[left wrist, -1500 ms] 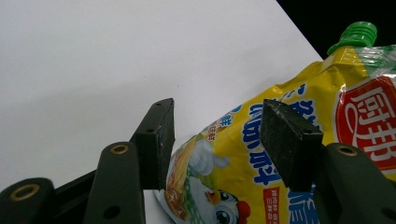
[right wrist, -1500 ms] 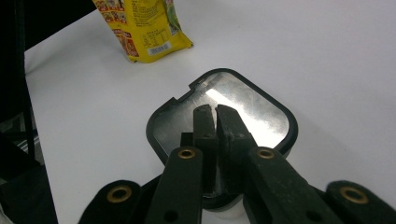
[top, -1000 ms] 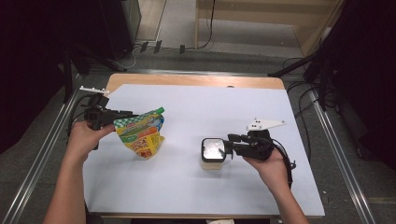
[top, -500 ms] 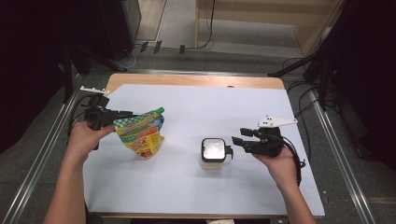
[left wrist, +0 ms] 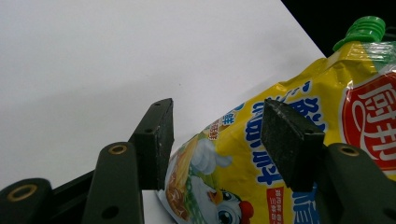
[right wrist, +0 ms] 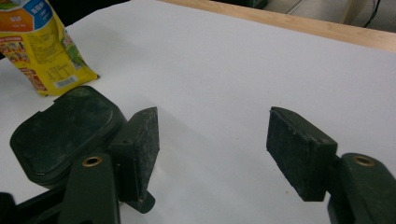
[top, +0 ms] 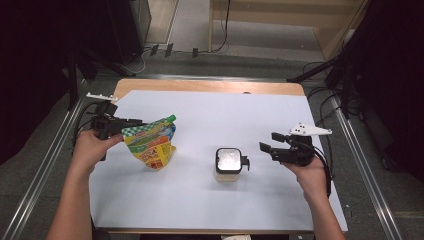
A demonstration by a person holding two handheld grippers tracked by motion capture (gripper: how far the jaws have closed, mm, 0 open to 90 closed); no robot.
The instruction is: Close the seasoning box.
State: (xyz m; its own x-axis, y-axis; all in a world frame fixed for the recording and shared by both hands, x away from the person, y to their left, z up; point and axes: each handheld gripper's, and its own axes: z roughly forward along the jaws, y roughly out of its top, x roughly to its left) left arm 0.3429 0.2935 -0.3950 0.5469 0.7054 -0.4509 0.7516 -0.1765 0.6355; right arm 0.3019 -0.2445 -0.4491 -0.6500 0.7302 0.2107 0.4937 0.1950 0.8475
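Currently gripping with the left gripper: jaws roughly half closed, pads pressed on either face of a yellow pouch near its upper end, green cap pointing away from the hand, lower corner resting on the sheet at table left. Over on the right gripper: jaws wide, just been opening, nothing between them; parked just to the right of a small dark-lidded jar, apart from it. Jar upright, a little right of table centre, well apart from the pouch. Risks, as judged from here: soft, bulging film under flat pads, so likely to slide or fold out of the grip if lifted or tilted fast; squeezing harder likely to buckle the pouch instead of securing it. Cap apparently on, so probably no spill for now. Narrow, light-looking jar, easy to knock or tip with a jaw on the way back in, especially via the small tab jutting toward that gripper; a one-sided push probably enough to skid it across the smooth sheet. Surface: plain white sheet, flat and uncluttered, over a wooden tabletop showing along the far edge. Surroundings: metal rails down both sides, grey floor with trailing cables, dark stands and equipment beyond, room dim outside the table.
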